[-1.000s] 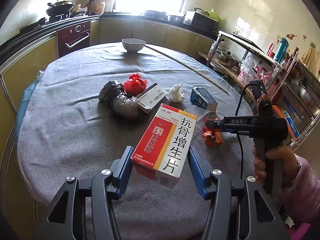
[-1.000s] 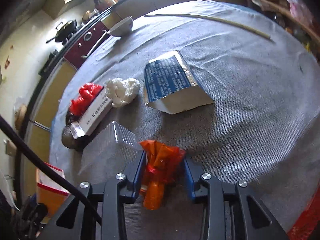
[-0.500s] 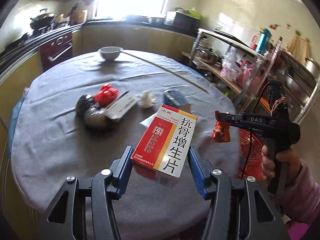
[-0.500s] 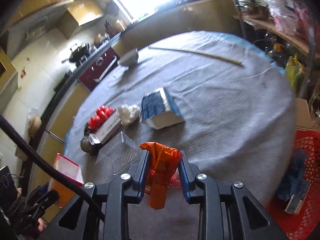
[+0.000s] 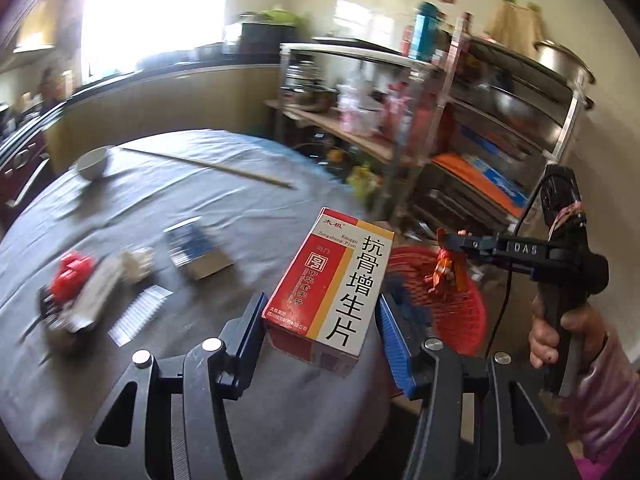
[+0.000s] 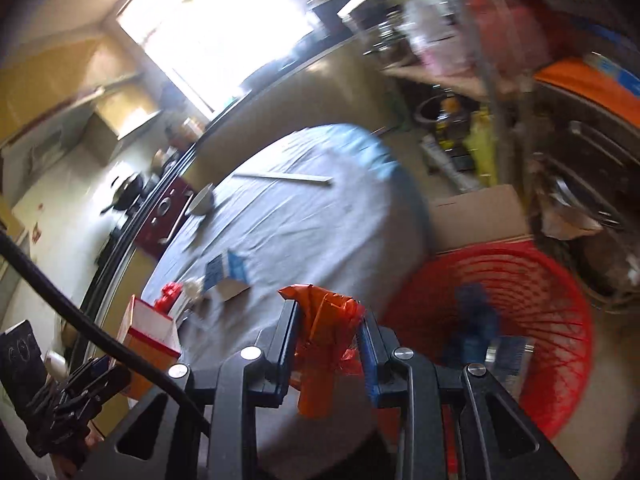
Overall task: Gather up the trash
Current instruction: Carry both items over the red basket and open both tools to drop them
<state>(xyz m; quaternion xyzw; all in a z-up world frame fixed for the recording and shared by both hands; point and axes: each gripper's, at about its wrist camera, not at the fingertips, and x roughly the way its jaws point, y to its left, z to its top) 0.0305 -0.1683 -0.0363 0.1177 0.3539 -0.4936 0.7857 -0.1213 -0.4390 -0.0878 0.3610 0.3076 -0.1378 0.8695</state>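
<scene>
Gripping red-and-white cardboard medicine box (image 5: 334, 284) in left gripper (image 5: 320, 320), above grey cloth-covered round table (image 5: 240, 208) edge | right gripper (image 6: 326, 344) clamped on crumpled orange plastic wrapper (image 6: 324, 344), beside red mesh plastic basket (image 6: 552, 280) on floor | blue carton (image 5: 196, 246), white bowl (image 5: 92, 162) on table.

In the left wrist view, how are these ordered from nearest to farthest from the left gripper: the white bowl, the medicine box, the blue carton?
1. Medicine box: between the fingers of the left gripper.
2. Blue carton: mid-table, left of the box.
3. White bowl: far left edge of the table, near the long stick.
</scene>
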